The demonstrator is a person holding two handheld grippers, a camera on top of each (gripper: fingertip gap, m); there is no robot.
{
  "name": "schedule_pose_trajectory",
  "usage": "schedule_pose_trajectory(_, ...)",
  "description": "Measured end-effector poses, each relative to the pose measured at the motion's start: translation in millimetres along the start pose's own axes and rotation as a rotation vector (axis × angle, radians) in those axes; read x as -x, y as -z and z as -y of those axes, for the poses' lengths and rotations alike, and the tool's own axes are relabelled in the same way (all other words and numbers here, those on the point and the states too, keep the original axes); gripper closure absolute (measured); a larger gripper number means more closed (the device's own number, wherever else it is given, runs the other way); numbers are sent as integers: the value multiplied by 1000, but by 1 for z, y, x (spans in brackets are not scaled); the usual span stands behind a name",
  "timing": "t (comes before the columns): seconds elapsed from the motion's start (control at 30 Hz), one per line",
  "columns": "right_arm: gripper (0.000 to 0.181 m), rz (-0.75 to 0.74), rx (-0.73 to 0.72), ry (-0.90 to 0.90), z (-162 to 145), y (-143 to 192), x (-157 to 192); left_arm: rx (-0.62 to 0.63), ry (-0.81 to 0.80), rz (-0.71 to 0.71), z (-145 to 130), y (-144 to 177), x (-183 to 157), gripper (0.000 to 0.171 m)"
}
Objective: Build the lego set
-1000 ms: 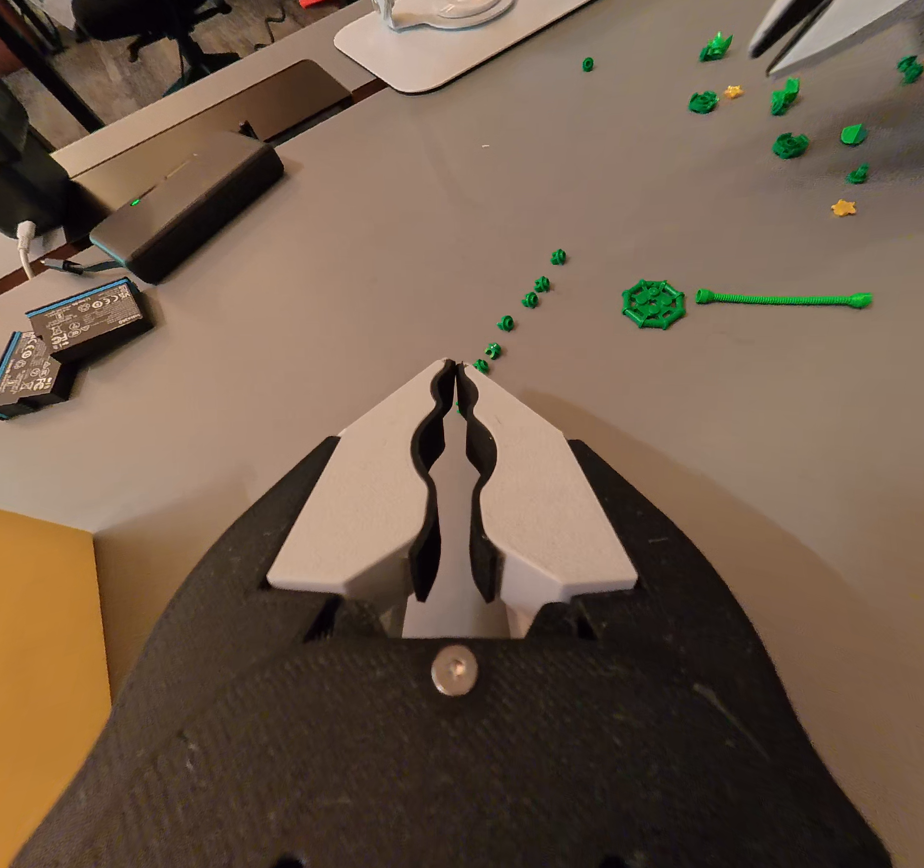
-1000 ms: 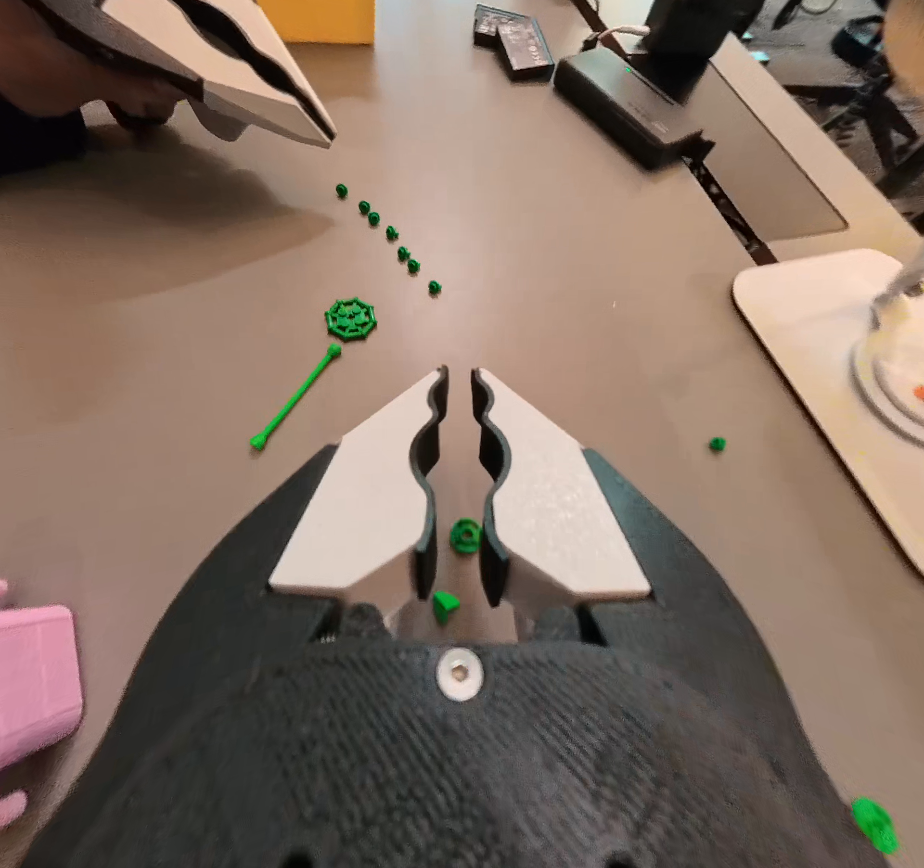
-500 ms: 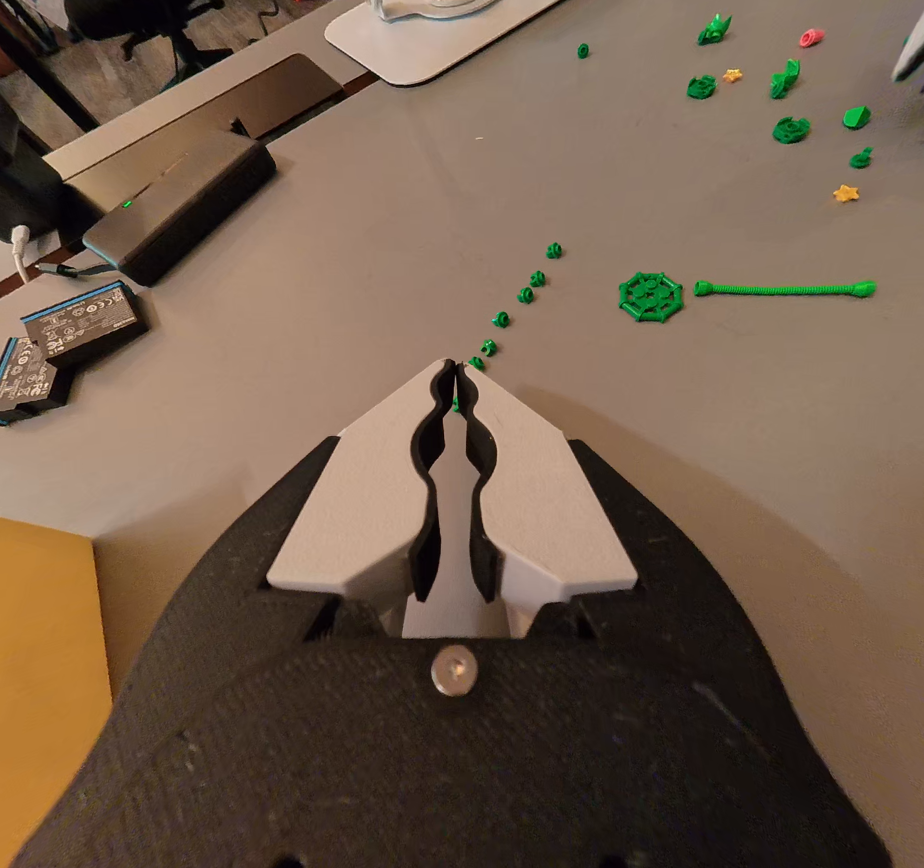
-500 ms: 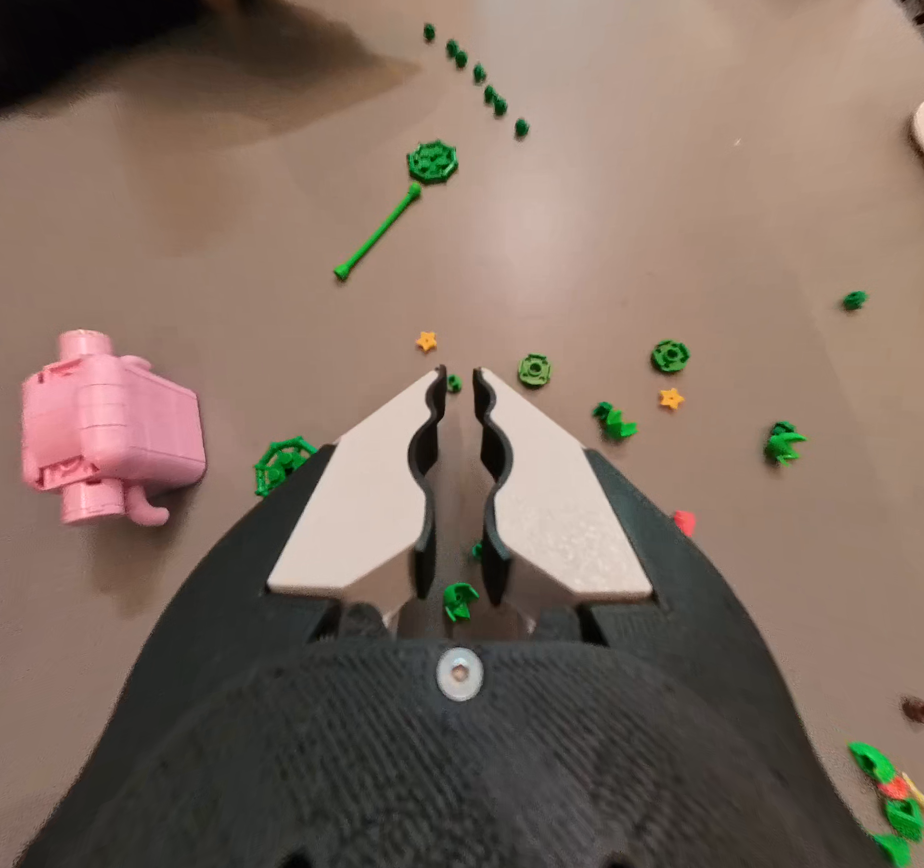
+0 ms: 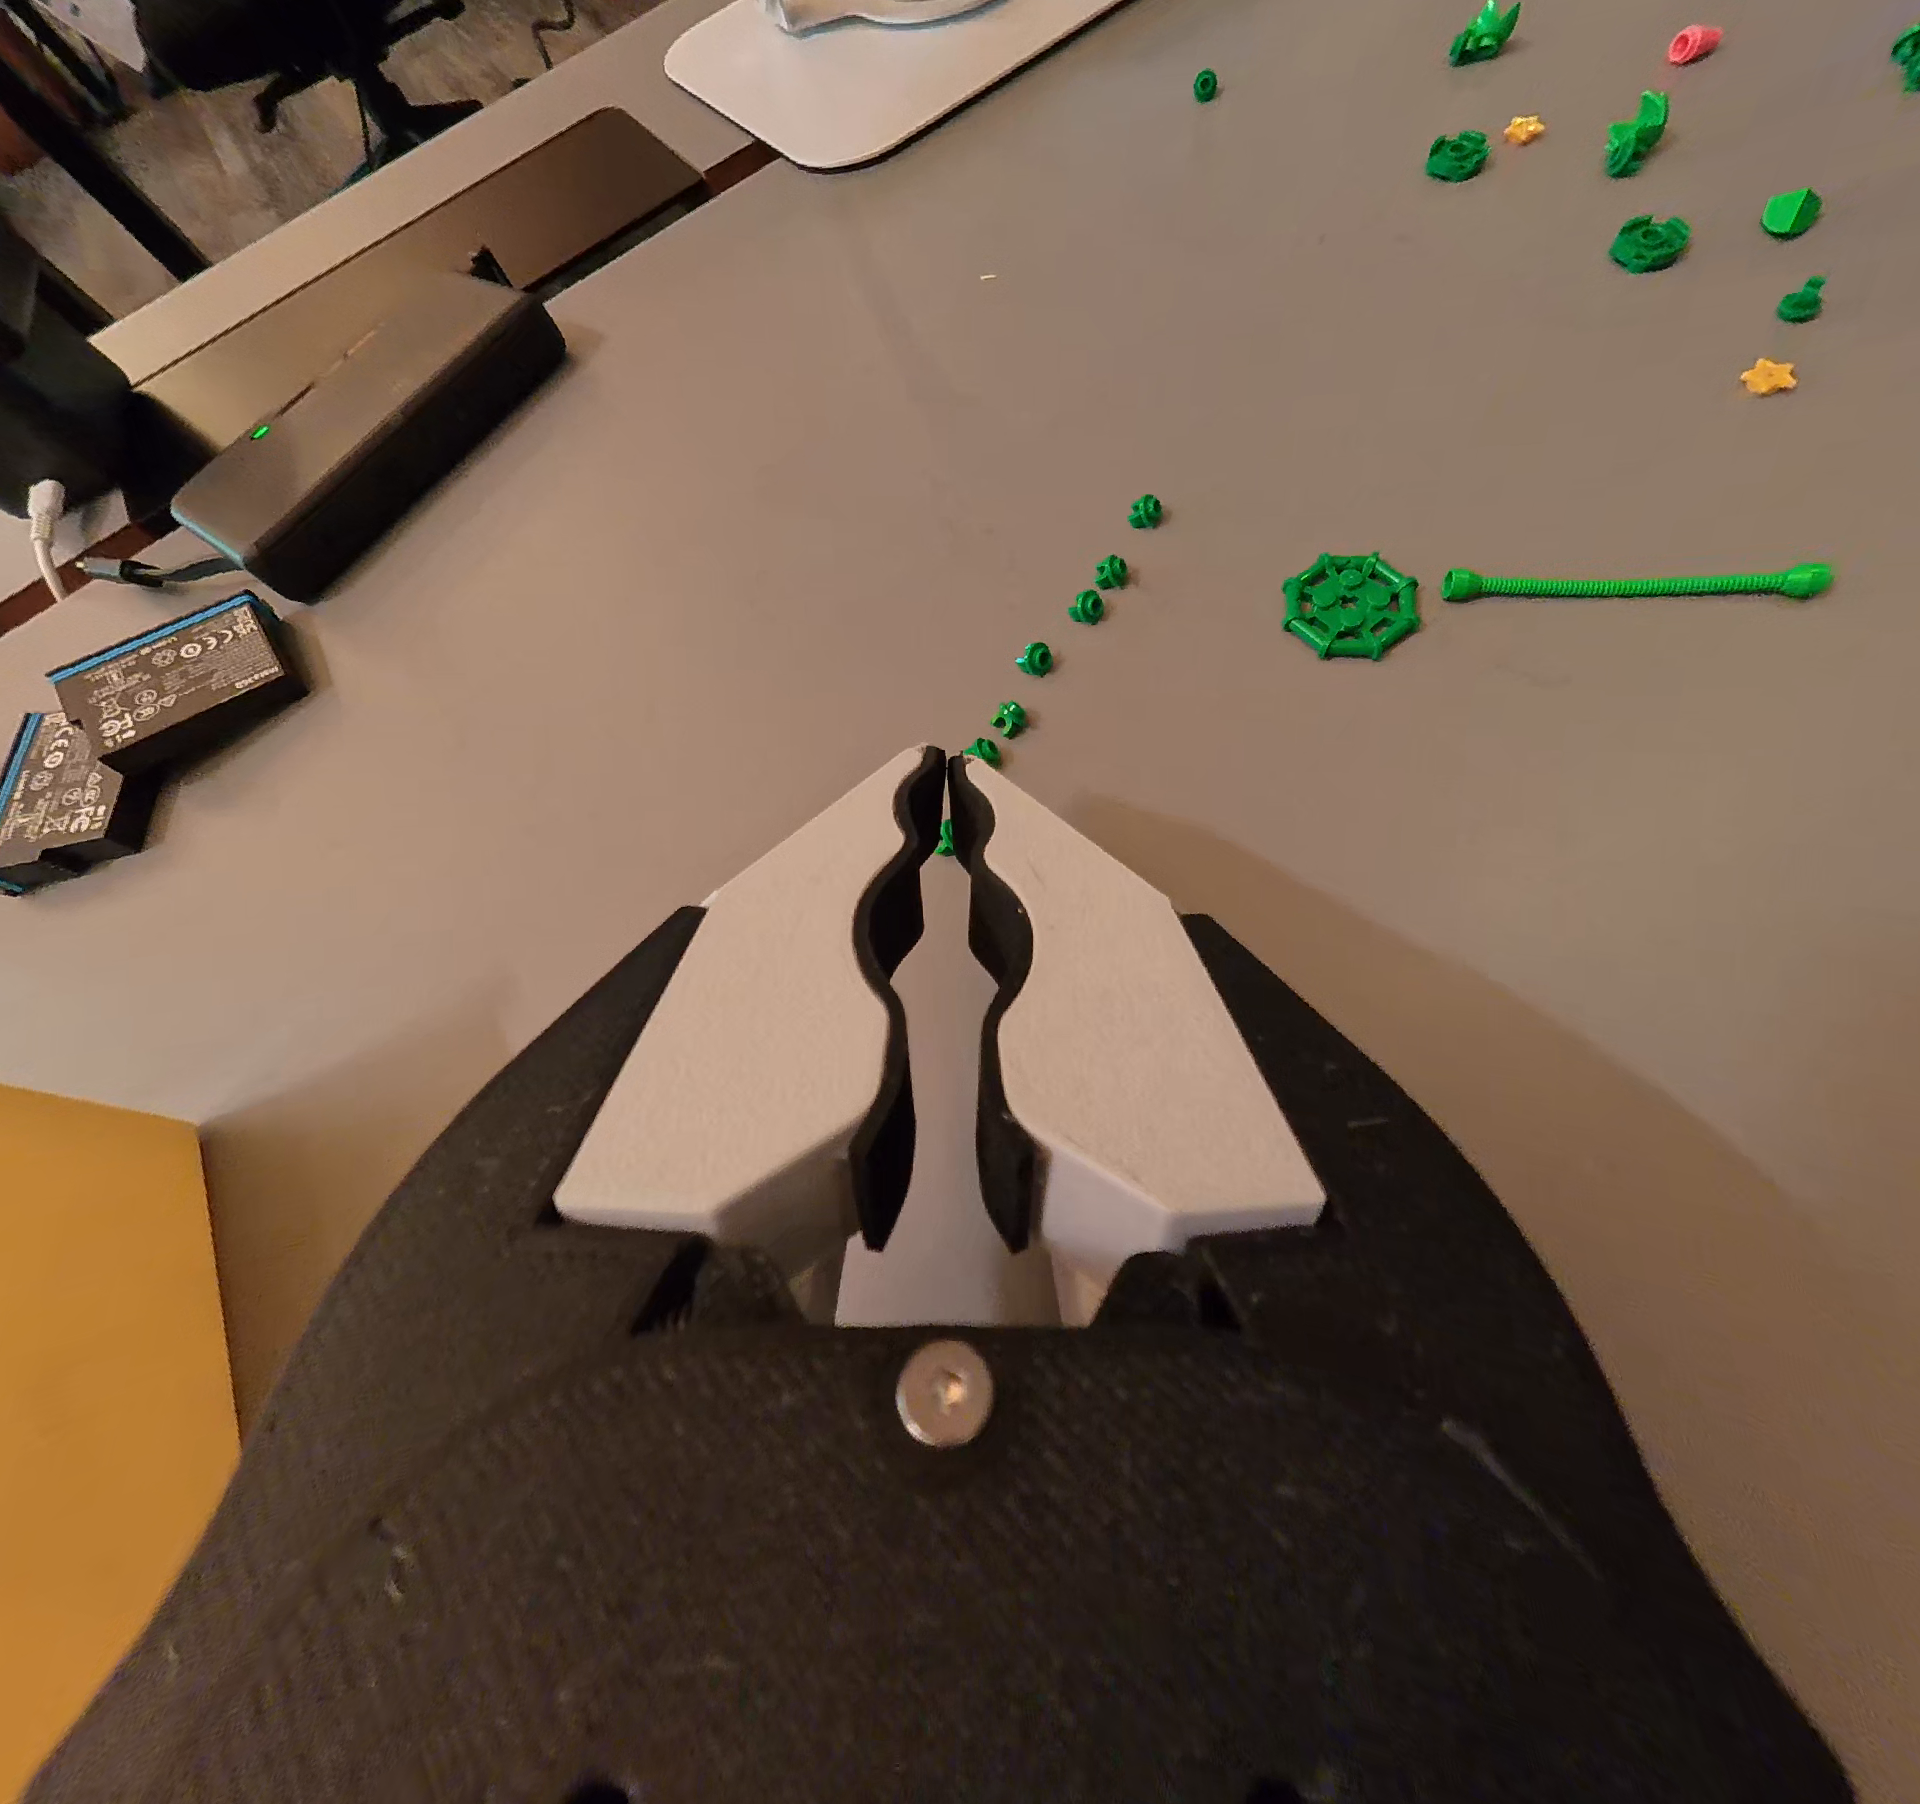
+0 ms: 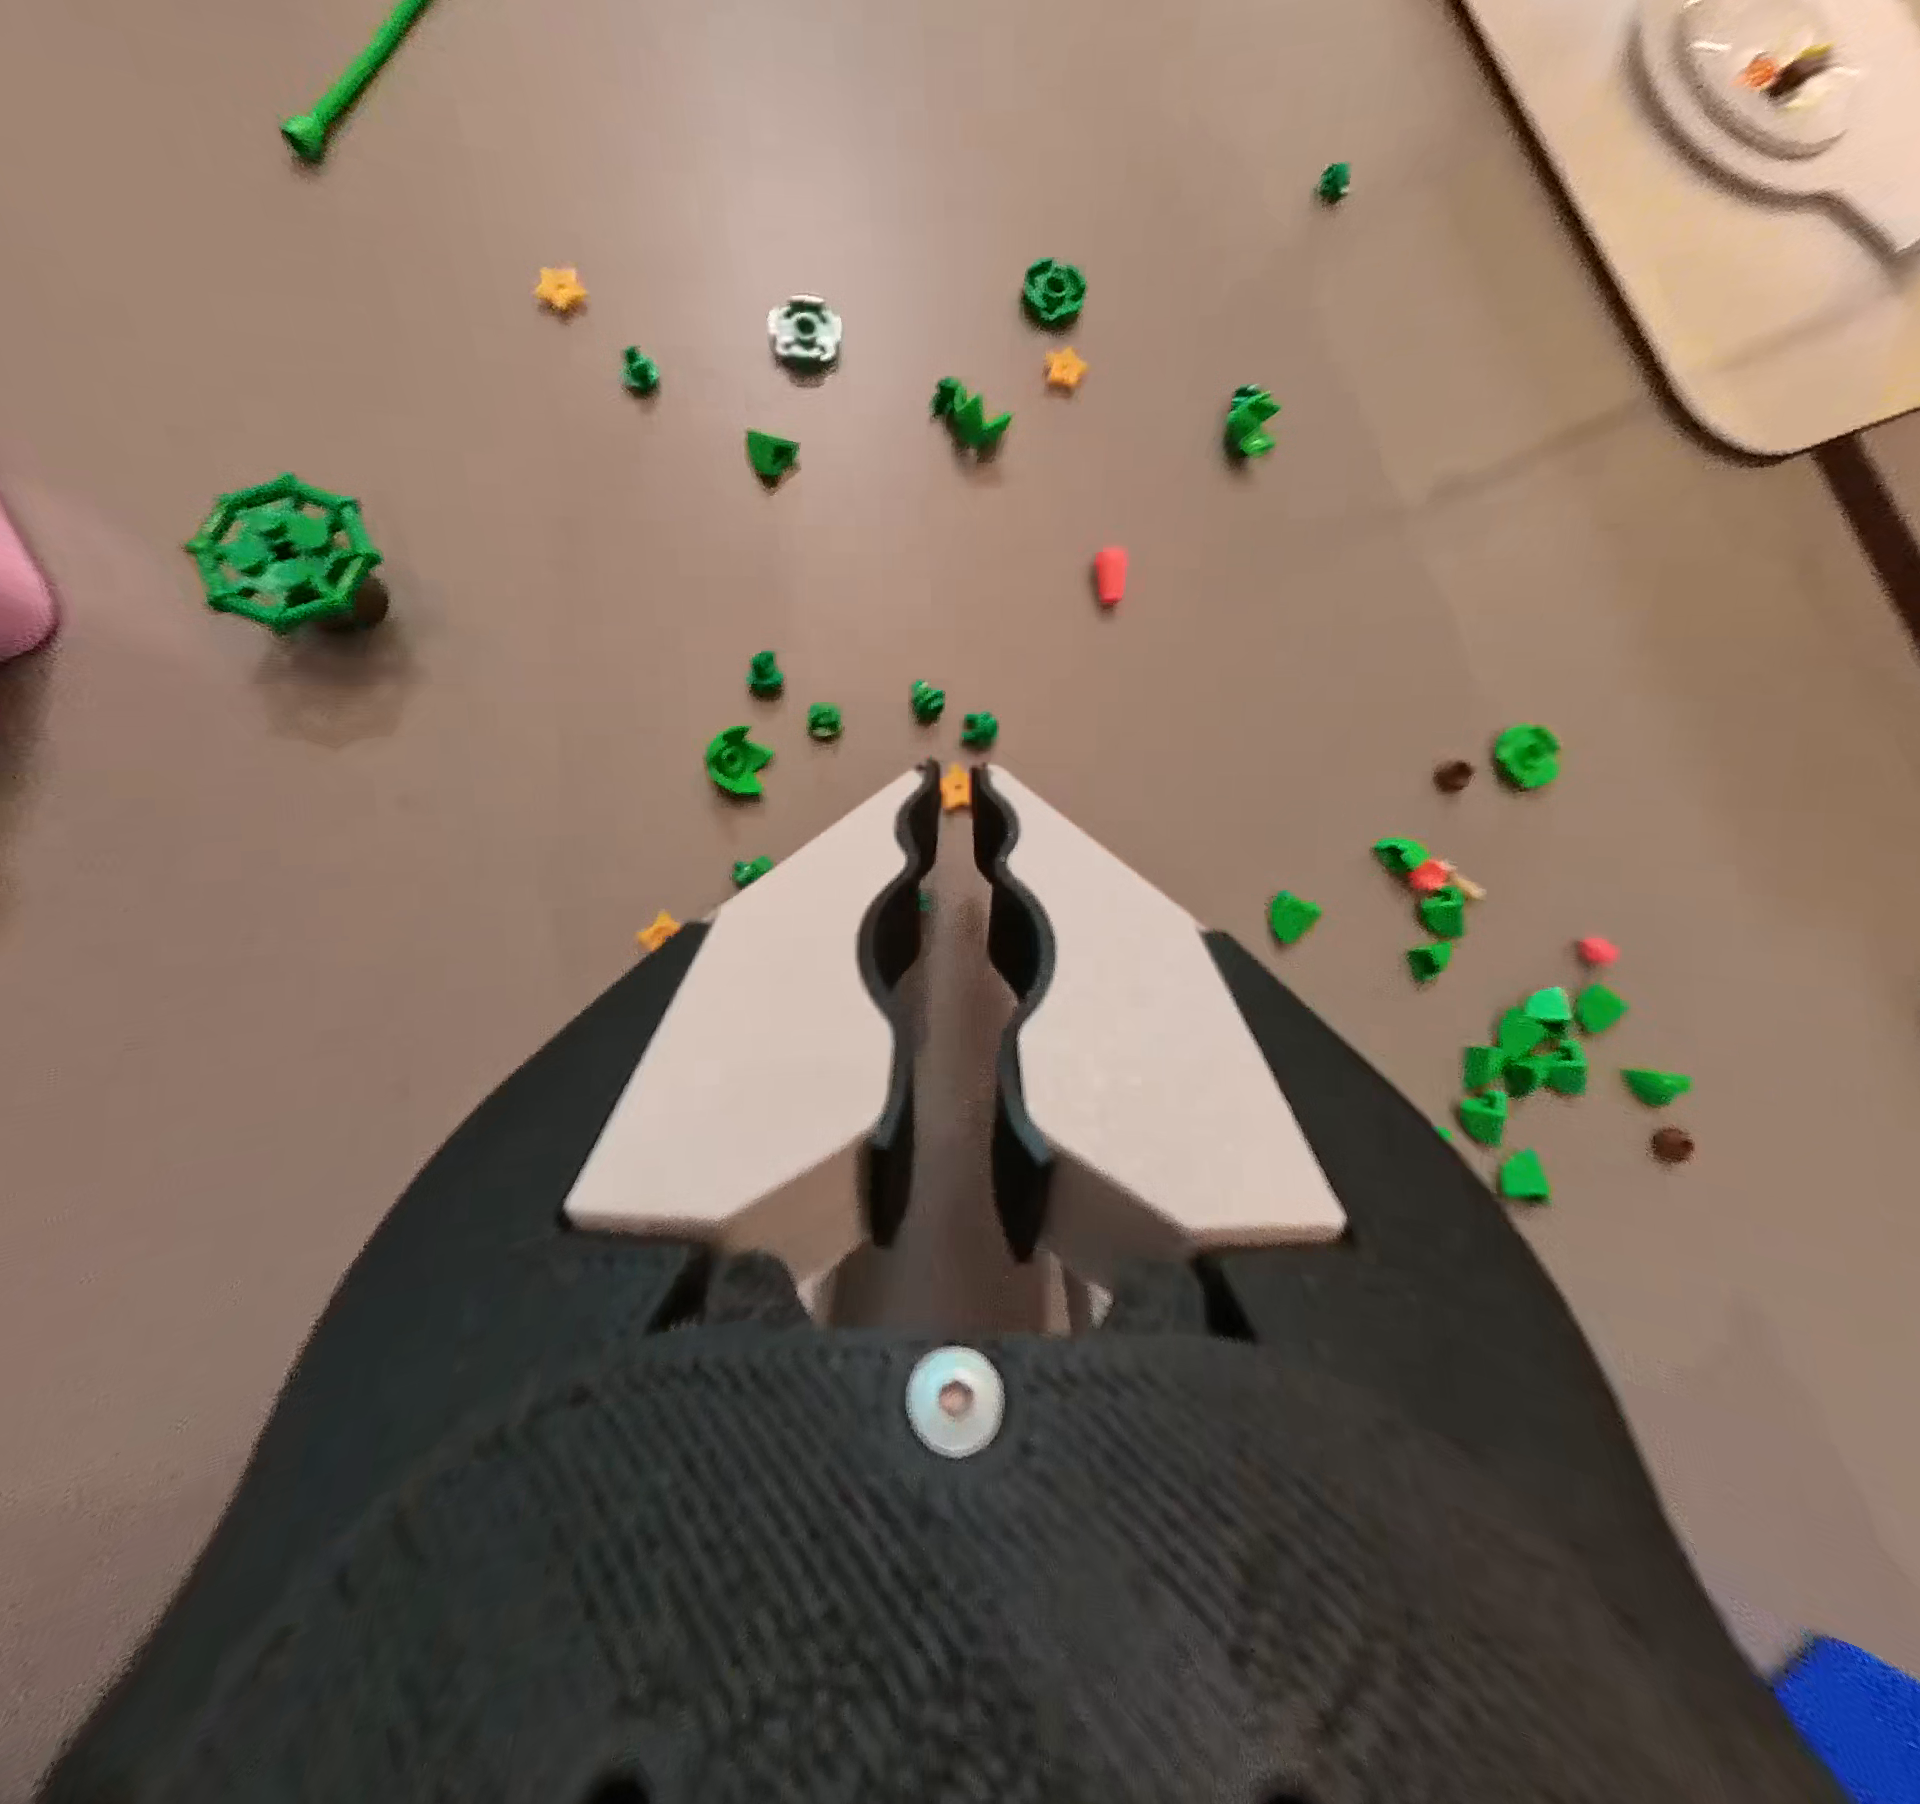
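Loose Lego parts lie on the grey table. In the left wrist view a row of small green studs (image 5: 1086,606) runs away from my left gripper (image 5: 943,757), which is shut and empty just above the table. A green web disc (image 5: 1349,604) and a green flexible rod (image 5: 1636,585) lie to the right. In the right wrist view my right gripper (image 6: 954,775) hovers over scattered pieces, its jaws a narrow gap apart. A small orange star (image 6: 954,790) shows on the table between its tips. A second web disc (image 6: 281,554), the rod (image 6: 379,29) and a heap of green slopes (image 6: 1538,1058) lie around it.
A white stand base (image 5: 966,9) (image 6: 1714,144) sits at the table's far edge. A black box (image 5: 364,445) and batteries (image 5: 177,668) are at the left, with a yellow block (image 5: 94,1339) near me. A pink piece (image 6: 16,580) and a red cone (image 6: 1110,575) are in the right wrist view. My right fingertips sit around 35 centimeters from my left ones. The green web disc (image 5: 1349,604) lies some 10 centimeters from my left tips, 25 centimeters from my right tips. From my left tips it is roughly 15 centimeters to the rod (image 6: 379,29); from my right, 20 centimeters. Seen from the left wrist view (image 5: 1615,594) as well.
My right gripper has drawn back and tilted down over the scattered pieces and has left the left wrist view. Its jaw gap is unchanged. My left gripper has barely moved.
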State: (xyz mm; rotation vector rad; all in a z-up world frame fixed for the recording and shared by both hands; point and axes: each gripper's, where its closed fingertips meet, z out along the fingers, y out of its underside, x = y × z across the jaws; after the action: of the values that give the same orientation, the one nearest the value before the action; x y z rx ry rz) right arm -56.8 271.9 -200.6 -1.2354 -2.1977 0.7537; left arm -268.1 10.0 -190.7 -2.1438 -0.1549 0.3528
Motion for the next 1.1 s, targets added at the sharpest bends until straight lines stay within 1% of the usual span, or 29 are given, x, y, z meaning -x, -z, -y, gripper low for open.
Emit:
schedule_pose_trajectory(0.13, 177, 74, -49, -2, 5, 2, 14, 12, -8, 3, -1, -1, -1, 171)
schedule_pose_trajectory(0.23, 177, 91, -36, 14, 6, -4, 19, 19, -15, 6, -2, -2, -1, 171)
schedule_pose_trajectory(0.33, 175, 142, -43, 20, 8, -12, 31, 22, -19, 7, -3, -2, -2, 171)
schedule_pose_trajectory(0.43, 173, 120, 4, 33, 1, -15, 28, 20, -19, 7, -2, -2, -2, 171)
schedule_pose_trajectory(0.53, 174, 120, -23, 8, 2, -3, 23, 17, -17, 5, -2, -2, -2, 171)
schedule_pose_trajectory(0.6, 174, 151, -40, -17, 0, 6, 24, 18, -17, 4, -2, -2, -2, 171)
schedule_pose_trajectory(0.7, 172, 214, -25, -52, -9, 12, 30, 21, -19, 4, -2, -2, -2, 171)
schedule_pose_trajectory(0.87, 171, 264, 4, -41, -14, 8, 41, 23, -21, 5, -3, -2, -2, 171)
schedule_pose_trajectory(1.1, 174, 262, 26, -40, -18, 5, 41, 24, -21, 5, -3, -2, -2, 171)
